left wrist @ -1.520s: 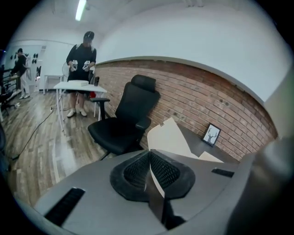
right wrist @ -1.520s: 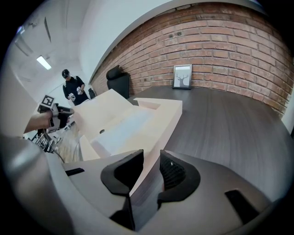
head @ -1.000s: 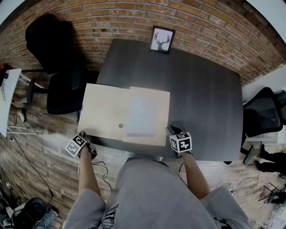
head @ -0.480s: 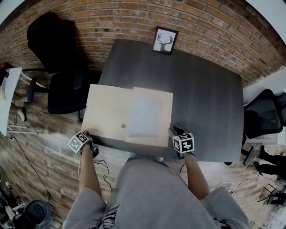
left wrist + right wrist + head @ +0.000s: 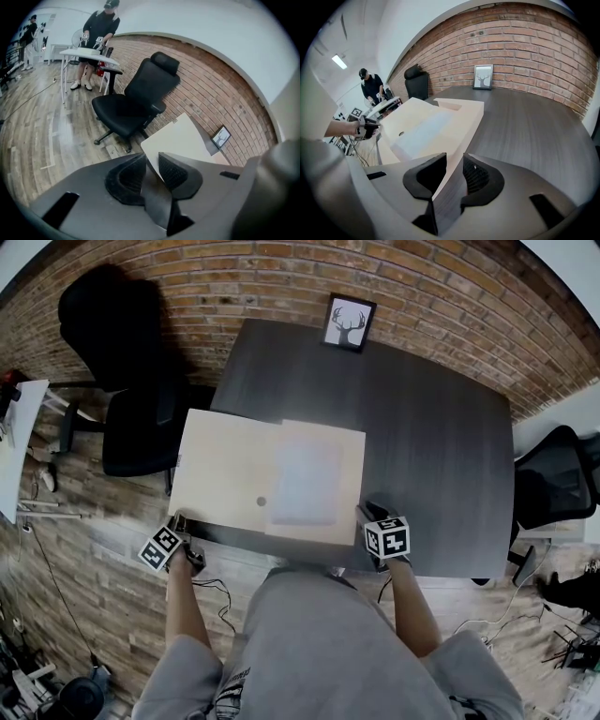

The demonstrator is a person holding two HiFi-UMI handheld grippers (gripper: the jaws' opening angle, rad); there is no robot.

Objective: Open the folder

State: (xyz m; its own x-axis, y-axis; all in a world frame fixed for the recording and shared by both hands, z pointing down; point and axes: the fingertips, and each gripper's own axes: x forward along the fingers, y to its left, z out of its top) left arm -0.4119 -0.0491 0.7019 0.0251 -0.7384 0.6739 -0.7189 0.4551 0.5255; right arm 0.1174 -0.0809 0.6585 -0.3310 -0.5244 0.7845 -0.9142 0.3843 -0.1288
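At 7 o'clock my left tool (image 5: 151, 159) has just been opening, folder (image 5: 225, 474) flap loose between; right tool (image 5: 454, 161) barely apart, empty. Overhanging flap could drag folder off desk (image 5: 431, 427).

Tan folder (image 5: 183, 138) corner, black office chair (image 5: 136, 101)

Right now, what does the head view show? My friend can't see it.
An open tan folder with white paper inside lies on a dark table, one flap hanging off the left edge. A person's left claw, its jaws just opening, and right claw sit at its near corners.
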